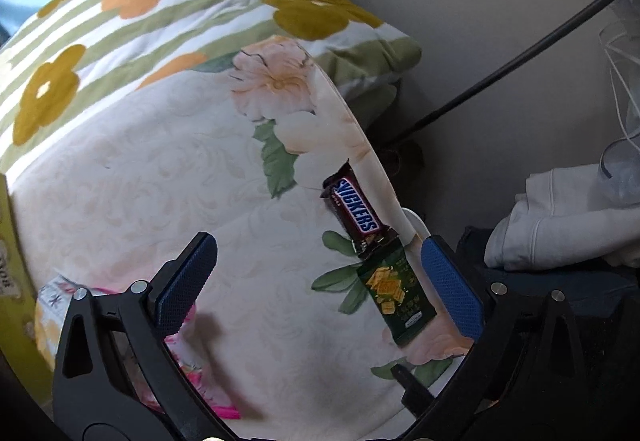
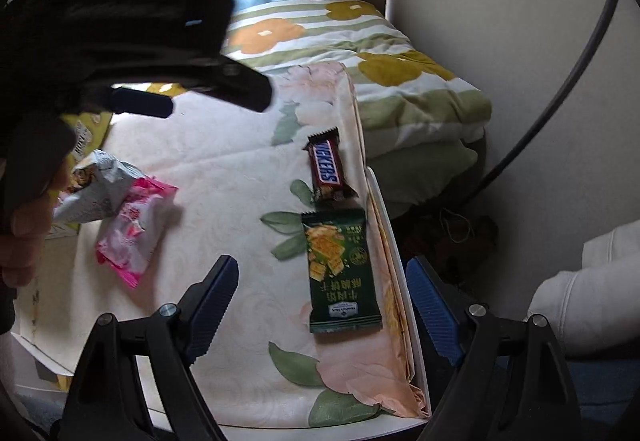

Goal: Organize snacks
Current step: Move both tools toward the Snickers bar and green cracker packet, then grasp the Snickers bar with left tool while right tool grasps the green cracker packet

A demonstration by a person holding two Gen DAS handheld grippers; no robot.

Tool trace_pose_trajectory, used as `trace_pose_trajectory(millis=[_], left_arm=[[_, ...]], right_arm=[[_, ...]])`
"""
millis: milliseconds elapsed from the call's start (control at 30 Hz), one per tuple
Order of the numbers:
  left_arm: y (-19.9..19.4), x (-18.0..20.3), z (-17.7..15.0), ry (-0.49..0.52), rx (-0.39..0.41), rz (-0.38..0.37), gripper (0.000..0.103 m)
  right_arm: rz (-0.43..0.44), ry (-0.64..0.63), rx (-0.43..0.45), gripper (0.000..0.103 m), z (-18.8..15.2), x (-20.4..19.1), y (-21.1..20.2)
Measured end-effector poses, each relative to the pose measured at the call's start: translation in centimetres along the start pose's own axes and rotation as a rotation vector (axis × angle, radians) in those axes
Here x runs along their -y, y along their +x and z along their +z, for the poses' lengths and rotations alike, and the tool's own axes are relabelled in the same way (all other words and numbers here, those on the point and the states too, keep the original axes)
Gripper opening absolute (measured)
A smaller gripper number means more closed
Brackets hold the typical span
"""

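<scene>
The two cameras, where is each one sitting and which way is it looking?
Left wrist: rides on the left hand-held gripper, facing steeply down at the floral tablecloth; only its own open blue-padded fingers show.
Right wrist: rides on the right hand-held gripper, facing down the same table; its open fingers show, plus the left hand-held gripper and a hand at the picture's left.
Shared: Snickers bar, green cracker packet, pink packet, folded quilt.

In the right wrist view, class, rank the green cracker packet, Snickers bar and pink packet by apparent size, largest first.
1. green cracker packet
2. pink packet, though close to the green one, so that order is unsure
3. Snickers bar, smallest, also lying farthest from the camera
</scene>
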State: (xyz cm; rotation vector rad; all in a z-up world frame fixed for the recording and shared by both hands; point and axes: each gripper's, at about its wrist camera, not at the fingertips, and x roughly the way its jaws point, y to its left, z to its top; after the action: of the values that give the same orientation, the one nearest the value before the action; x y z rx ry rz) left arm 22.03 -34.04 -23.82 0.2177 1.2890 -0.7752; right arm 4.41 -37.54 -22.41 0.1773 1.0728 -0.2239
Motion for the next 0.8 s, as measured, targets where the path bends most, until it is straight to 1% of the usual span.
trace_pose_trajectory(millis=[33, 167, 233, 300, 367, 433, 500, 633, 700, 800], left_arm=[[0.9, 0.2, 0.2, 0.008, -0.018, -0.003, 0.093], [4.3, 0.8, 1.0, 0.038, -0.091, -0.005, 0.088], [5.5, 1.0, 1.2, 0.046, -0.116, -0.001, 0.082], [6.3, 1.0, 1.3, 0.047, -0.132, 0.003, 0.081], [7.1, 0.9, 1.6, 0.042, -0.149, 0.006, 0.077], [7.7, 1.1, 1.9, 0.037, -0.160, 0.007, 0.071], [8.3, 1.3, 2.0, 0.046, -0.170, 0.025, 0.066], [8.5, 1.8, 2.4, 0.087, -0.160, 0.046, 0.064], [8.3, 1.8, 2.3, 0.103, -0.167, 0.043, 0.062], [8.1, 1.5, 2.1, 0.124, -0.174, 0.059, 0.062]], right_arm=[[-0.008, 0.004, -0.001, 0.083, -0.2, -0.1, 0.3], [-0.028, 0.013, -0.012, 0.078, -0.8, -0.5, 1.2], [-0.031, 0.025, -0.013, 0.078, -1.0, -0.7, 1.5], [-0.036, 0.033, -0.014, 0.078, -1.0, -0.9, 1.9], [-0.043, 0.034, -0.015, 0.078, -1.0, -1.0, 2.2], [-0.046, 0.039, -0.015, 0.078, -1.0, -1.1, 2.5], [-0.044, 0.046, -0.015, 0.078, -1.0, -1.1, 2.6], [-0.047, 0.053, -0.014, 0.078, -0.8, -1.2, 2.9], [-0.048, 0.055, -0.014, 0.078, -0.7, -1.2, 3.1], [-0.047, 0.063, -0.012, 0.078, -0.7, -1.0, 3.3]])
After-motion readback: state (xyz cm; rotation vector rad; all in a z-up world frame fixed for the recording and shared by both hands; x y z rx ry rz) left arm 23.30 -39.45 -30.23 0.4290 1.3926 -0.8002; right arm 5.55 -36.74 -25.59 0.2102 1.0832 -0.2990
